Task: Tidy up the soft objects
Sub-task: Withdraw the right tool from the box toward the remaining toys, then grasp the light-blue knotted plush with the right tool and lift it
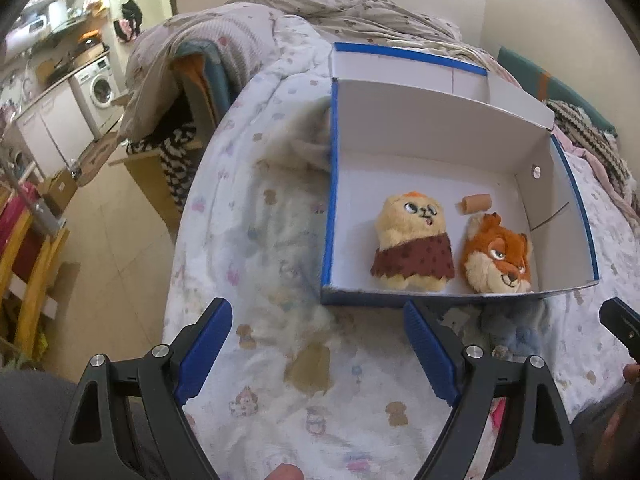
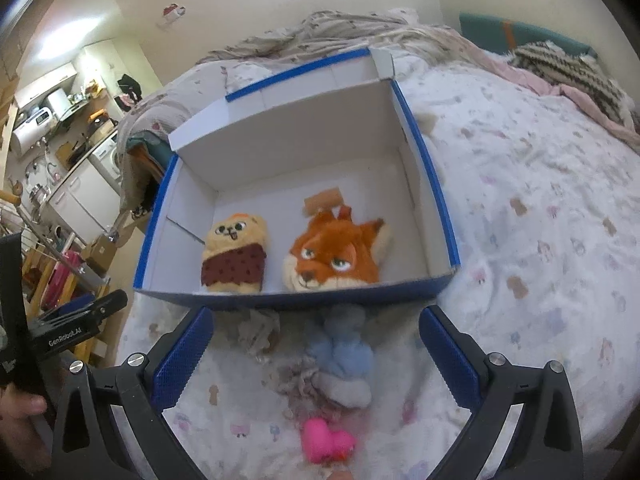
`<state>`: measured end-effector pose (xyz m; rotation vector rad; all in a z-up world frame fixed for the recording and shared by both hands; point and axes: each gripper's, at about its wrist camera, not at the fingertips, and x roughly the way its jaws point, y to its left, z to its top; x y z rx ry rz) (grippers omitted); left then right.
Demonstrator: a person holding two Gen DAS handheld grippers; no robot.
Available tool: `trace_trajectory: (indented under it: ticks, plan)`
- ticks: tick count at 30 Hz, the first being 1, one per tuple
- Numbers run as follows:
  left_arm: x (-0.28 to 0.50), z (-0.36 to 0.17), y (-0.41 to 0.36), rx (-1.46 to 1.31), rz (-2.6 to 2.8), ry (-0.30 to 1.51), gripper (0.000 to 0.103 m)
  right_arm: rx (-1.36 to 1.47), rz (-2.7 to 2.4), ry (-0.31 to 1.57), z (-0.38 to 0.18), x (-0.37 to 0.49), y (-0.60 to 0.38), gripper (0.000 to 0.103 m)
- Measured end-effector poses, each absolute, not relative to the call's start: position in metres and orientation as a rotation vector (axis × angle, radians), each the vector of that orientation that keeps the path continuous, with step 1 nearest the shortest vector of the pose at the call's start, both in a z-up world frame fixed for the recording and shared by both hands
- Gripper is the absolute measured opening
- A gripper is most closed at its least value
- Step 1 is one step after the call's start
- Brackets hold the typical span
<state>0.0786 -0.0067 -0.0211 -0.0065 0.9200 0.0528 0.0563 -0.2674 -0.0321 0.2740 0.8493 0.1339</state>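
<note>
An open white box with blue edges [image 1: 420,120] [image 2: 304,136] lies on the bed. Inside lie a cream plush in a brown spotted dress [image 1: 412,246] [image 2: 236,254], an orange fox plush [image 1: 498,258] [image 2: 336,252] and a small tan piece [image 1: 476,202] [image 2: 324,200]. My left gripper [image 1: 318,336] is open and empty over the quilt, in front of the box's near left corner. My right gripper [image 2: 316,344] is open and empty above a blue-grey plush [image 2: 344,360] [image 1: 516,336] and a pink heart [image 2: 326,444] lying in front of the box.
The bed has a white patterned quilt [image 2: 540,220] with rumpled blankets [image 1: 340,12] at the back. The bed edge drops to the floor [image 1: 116,240] on the left, with wooden furniture [image 1: 28,264] and a washing machine [image 1: 100,88] beyond.
</note>
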Motion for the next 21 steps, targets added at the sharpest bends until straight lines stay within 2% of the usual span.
trace_trajectory:
  ticks: [5,10,17,19,20,21]
  plan:
    - [0.074,-0.04,0.009,-0.057,0.075,0.951,0.086,0.267,0.102,0.875,-0.038,0.053,-0.27,0.103]
    - [0.079,-0.047,0.014,-0.088,0.097,0.971,0.086,0.378,0.099,0.92,-0.049,0.061,-0.286,0.103]
    - [0.081,-0.057,0.009,-0.088,0.079,1.018,0.086,0.464,0.078,1.163,-0.1,0.087,-0.288,0.103]
    - [0.082,-0.06,0.007,-0.087,0.073,1.034,0.086,0.444,0.094,1.226,-0.114,0.099,-0.281,0.096]
    - [0.083,-0.062,0.006,-0.087,0.071,1.039,0.086,0.428,0.095,1.248,-0.12,0.103,-0.277,0.083]
    - [0.083,-0.063,0.005,-0.085,0.07,1.043,0.086,0.414,0.096,1.265,-0.125,0.108,-0.275,0.078]
